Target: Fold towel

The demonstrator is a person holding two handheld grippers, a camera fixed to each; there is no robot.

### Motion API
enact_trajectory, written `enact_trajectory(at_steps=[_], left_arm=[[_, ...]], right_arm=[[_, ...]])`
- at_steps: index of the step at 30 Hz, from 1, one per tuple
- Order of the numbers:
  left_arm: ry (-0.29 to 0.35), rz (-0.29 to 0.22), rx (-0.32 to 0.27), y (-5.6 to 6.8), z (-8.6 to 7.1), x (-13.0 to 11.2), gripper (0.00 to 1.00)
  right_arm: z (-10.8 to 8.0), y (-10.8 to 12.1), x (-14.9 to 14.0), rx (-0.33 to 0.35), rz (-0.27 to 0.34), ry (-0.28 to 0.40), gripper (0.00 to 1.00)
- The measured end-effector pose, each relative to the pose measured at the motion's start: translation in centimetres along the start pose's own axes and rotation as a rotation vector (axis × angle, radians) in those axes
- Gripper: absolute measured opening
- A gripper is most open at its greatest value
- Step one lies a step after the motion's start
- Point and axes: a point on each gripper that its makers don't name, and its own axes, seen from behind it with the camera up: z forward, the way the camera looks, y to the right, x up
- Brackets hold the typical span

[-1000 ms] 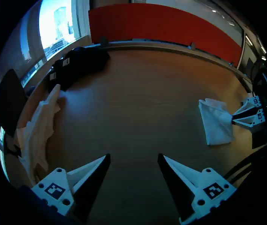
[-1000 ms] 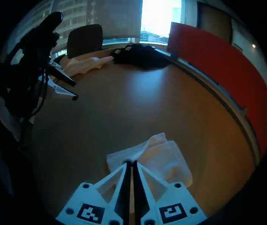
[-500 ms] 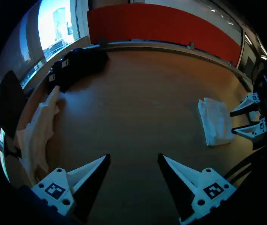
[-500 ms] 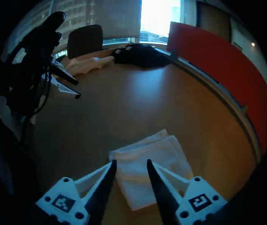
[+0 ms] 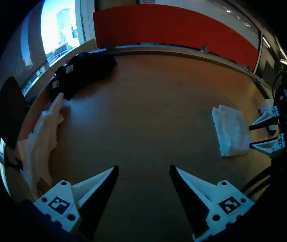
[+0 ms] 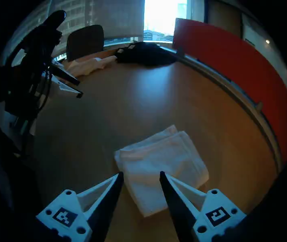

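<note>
Fingers (image 6: 105, 195) of the right gripper (image 6: 141, 173) stand partly apart with nothing between them, their tips at the near edge of the towel (image 6: 161, 161); whether they touch the cloth is hard to tell. That towel, white and folded into a thick rectangle, lies flat on the table (image 6: 143, 101), reaching from the tips toward 1 o'clock. At 10 o'clock in the right gripper view the left gripper (image 6: 80, 90) hangs over the table, well apart from the towel. In the left gripper view the left gripper (image 5: 143, 166) is wide open and empty above bare wood. The towel (image 5: 231, 131) sits at 3 o'clock there, with the right gripper (image 5: 251, 137) just beyond its far edge, fingers spread. Farther out, a pale cloth (image 5: 40, 141) lies bunched at 9 o'clock, beside a chair (image 5: 10, 109). A black heap (image 5: 84, 70) rests at 11 o'clock, and a red panel (image 5: 175, 26) runs along the table's far edge at 12.
</note>
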Motion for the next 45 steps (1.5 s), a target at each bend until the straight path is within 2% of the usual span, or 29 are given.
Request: enact_trajectory(at_steps=[18,30,37,45], left_arm=[[0.004,0.008,-0.003,0.1,-0.1,0.1,0.93],[0.002,0.01,-0.005,0.3,-0.1,0.0,0.93],[0.002,0.009,-0.007,0.4,-0.1,-0.1,0.93],[0.001,0.009,-0.007,0.3,-0.2,-0.1,0.93]], right_arm=[[-1.8,0.7,-5.6,-0.062,0.068,-0.071,0.69],[-1.1,0.7,-7.3,-0.072,0.106,-0.094,0.65],[-0.4,0.2,-8.2,-0.066,0.136,-0.107,0.55],[-0.3,0.1,-8.6,-0.079,0.17,-0.112,0.3]])
